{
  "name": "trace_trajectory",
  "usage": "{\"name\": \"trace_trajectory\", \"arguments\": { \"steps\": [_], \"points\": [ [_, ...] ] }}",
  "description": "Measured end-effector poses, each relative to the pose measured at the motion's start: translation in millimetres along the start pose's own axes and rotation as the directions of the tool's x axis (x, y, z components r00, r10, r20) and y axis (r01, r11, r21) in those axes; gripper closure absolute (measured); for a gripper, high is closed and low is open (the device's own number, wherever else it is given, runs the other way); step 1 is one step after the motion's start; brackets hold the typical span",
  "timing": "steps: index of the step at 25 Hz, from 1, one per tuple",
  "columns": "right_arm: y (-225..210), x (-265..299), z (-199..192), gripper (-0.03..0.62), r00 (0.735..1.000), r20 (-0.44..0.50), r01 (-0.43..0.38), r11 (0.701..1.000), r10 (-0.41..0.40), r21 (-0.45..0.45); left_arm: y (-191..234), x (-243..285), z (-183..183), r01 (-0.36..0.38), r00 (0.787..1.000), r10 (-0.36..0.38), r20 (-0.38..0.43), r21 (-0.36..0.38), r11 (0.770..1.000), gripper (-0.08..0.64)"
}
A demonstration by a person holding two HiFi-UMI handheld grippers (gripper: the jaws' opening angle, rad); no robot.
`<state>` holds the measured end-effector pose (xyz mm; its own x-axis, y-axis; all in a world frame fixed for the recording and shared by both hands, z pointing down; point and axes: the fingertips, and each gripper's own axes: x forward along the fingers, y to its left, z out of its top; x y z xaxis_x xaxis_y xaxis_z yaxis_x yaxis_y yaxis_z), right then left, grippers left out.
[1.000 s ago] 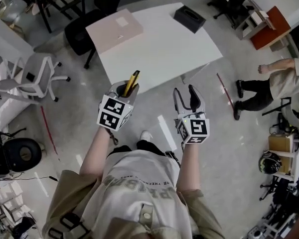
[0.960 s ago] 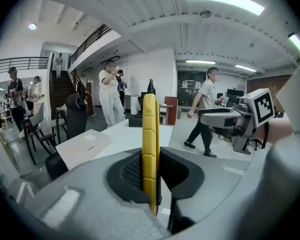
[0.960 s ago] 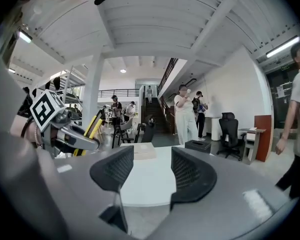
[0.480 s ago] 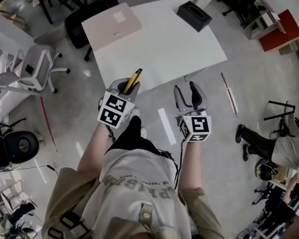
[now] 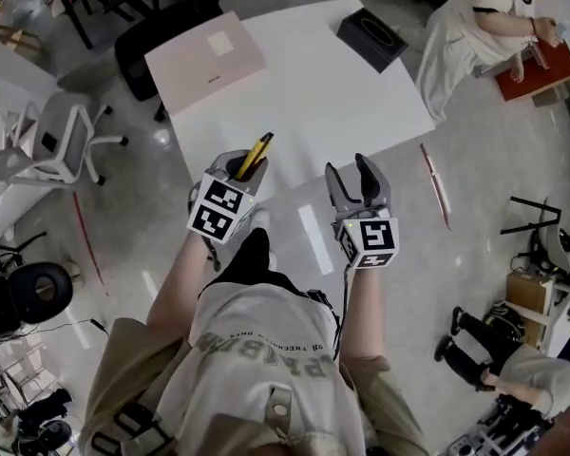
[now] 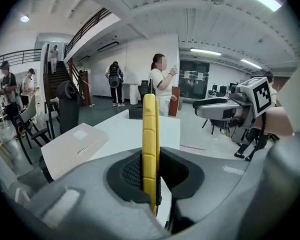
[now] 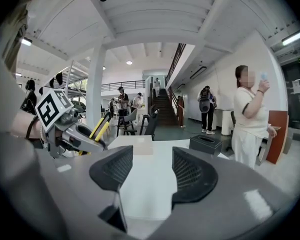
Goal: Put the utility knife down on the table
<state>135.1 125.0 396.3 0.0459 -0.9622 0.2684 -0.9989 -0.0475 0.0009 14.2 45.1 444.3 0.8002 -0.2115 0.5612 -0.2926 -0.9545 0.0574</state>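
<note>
A yellow utility knife (image 5: pixel 253 155) stands between the jaws of my left gripper (image 5: pixel 239 167), which is shut on it just short of the white table's (image 5: pixel 304 93) near edge. In the left gripper view the knife (image 6: pixel 149 139) rises upright between the dark pads, pointing at the table (image 6: pixel 125 134). My right gripper (image 5: pixel 357 180) hovers to the right of it, open and empty, also just short of the table edge. Its two pads (image 7: pixel 192 176) stand apart with the table top (image 7: pixel 150 176) showing between them. The left gripper (image 7: pixel 85 136) with the knife (image 7: pixel 99 127) shows at the left of the right gripper view.
On the table lie a pale pink flat box (image 5: pixel 207 53) at the left and a black tissue box (image 5: pixel 371 36) at the far right. A grey office chair (image 5: pixel 52 141) stands left. A person in white (image 5: pixel 475 22) stands beyond the table's right corner.
Both grippers have moved forward toward the table's near edge, the knife still held in the left. The person in white has come into view at the upper right.
</note>
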Motion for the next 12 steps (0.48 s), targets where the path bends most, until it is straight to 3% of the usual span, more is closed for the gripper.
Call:
{"name": "trace_trajectory", "arguments": {
  "steps": [12],
  "points": [
    [-40.2,94.5,39.4,0.368,1.000,0.016,-0.026,0.999,0.027,-0.031,76.3,54.6,52.6,0.011,1.000,-0.011,0.002,0.009,1.000,0.514]
  ]
}}
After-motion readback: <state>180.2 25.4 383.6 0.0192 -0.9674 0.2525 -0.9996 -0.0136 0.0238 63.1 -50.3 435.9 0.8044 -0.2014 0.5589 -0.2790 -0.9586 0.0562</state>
